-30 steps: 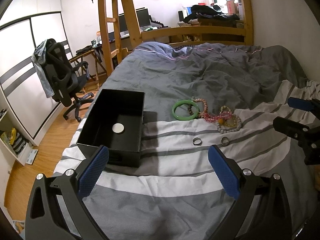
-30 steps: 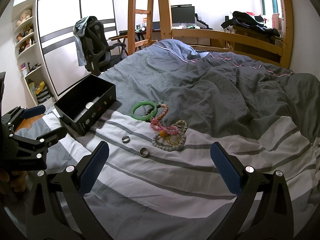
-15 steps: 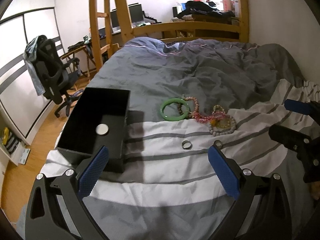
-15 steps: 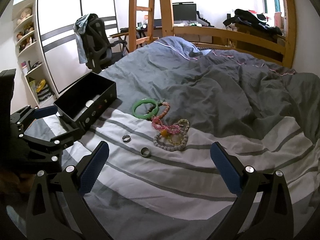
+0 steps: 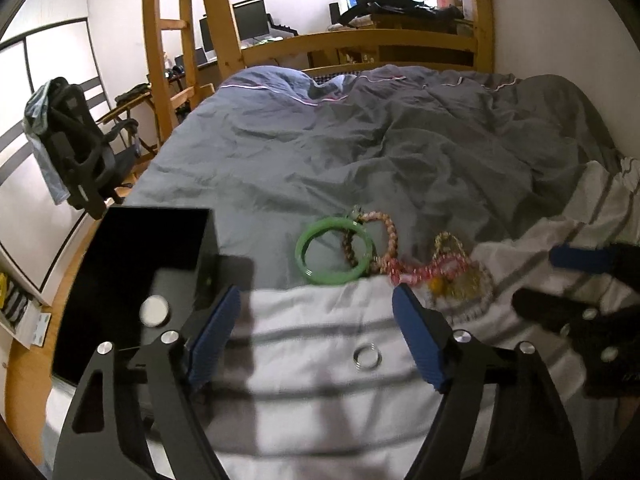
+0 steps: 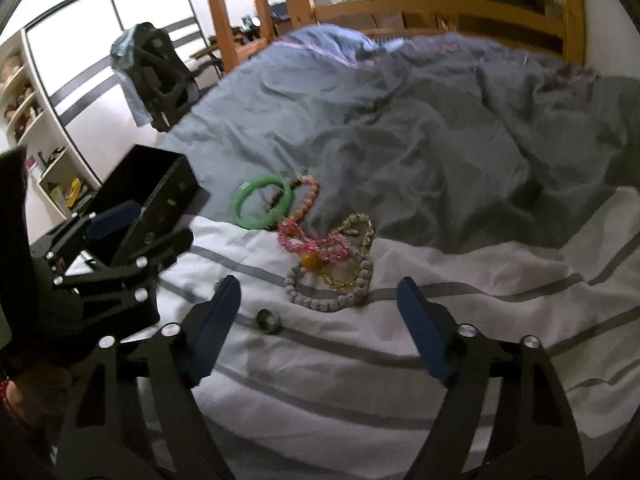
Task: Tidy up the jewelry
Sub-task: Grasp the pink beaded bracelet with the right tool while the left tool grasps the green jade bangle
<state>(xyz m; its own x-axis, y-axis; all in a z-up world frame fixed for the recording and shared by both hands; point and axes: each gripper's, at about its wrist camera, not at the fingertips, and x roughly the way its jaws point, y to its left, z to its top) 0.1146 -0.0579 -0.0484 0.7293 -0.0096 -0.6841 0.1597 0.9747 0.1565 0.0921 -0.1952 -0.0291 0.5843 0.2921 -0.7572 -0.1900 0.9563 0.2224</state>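
A black open box sits on the bed at the left, with a round white disc inside; it also shows in the right wrist view. A green bangle lies beside a heap of bead bracelets. A silver ring lies between my left gripper's open fingers; my left gripper is empty. Another ring lies just inside my right gripper's left finger; my right gripper is open and empty.
The bed has a grey duvet and a white striped blanket. A wooden bunk ladder, a black office chair and shelves stand to the left. The bed's left edge drops to a wooden floor.
Both grippers have moved forward and down toward the jewelry. The rings now lie between or beside the fingers. The fingers stand somewhat closer together than before.
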